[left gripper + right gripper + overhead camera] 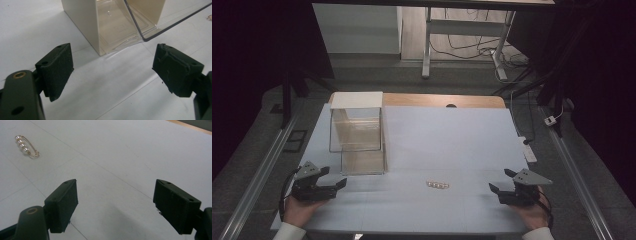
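Observation:
A small gold pin with a row of pearls [438, 185] lies on the pale blue mat [447, 135] near the front middle; it is also the pearl pin [25, 146] at the upper left of the right gripper view. A clear box with cream side walls [357, 132] stands at the mat's left, its transparent front flap folded down. My left gripper [337, 184] rests open near the front left, just short of the clear box [117, 25]. At the front right my right gripper [499, 182] rests open, well right of the pin. Both hold nothing.
A wooden table edge [442, 100] shows behind the mat. Beyond it stand desk legs [427, 45] and loose cables [472, 47] on the floor. A white plug [551, 120] lies off the mat's right side. Metal rails run along both sides.

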`<state>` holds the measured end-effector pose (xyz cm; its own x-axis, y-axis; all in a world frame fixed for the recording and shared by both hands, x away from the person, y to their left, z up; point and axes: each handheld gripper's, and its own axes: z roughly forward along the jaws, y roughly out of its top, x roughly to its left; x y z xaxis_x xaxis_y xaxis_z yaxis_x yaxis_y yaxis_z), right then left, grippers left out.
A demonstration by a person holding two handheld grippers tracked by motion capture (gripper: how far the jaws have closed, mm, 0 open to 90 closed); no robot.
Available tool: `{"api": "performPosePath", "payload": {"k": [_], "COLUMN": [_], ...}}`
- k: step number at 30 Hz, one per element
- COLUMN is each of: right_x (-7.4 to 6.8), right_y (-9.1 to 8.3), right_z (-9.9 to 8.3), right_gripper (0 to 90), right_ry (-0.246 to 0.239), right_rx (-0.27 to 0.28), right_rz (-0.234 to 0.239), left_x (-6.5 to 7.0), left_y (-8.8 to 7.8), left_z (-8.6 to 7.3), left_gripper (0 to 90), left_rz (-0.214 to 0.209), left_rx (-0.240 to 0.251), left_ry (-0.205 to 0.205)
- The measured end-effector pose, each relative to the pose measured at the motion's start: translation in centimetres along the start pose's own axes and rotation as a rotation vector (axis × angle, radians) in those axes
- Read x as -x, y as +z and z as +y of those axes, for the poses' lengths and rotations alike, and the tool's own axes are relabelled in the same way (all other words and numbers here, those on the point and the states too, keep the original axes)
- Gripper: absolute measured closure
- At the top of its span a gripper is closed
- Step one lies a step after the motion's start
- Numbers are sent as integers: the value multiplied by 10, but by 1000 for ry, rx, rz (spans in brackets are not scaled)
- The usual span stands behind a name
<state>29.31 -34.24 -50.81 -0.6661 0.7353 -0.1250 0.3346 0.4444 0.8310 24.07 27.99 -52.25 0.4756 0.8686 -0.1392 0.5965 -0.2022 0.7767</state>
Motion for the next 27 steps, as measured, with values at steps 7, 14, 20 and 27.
{"api": "performPosePath", "payload": {"k": [7,14,20,27], "right_x": [-1,-2,-2,-2], "right_y": [2,3,3,2], "right_z": [-1,-1,-2,0], "right_gripper": [207,216,222,236], "right_ry": [-5,-7,-6,-14], "right_rx": [-10,-11,-15,-13], "right_rz": [0,7,11,7], "left_x": [-1,0,0,0], "left_y": [-1,0,0,0], "left_z": [-1,-1,-1,-2], "left_gripper": [173,180,181,182], "left_rz": [-1,-6,-3,-3], "left_rx": [3,-1,-1,-3], "left_ry": [-1,5,7,4]}}
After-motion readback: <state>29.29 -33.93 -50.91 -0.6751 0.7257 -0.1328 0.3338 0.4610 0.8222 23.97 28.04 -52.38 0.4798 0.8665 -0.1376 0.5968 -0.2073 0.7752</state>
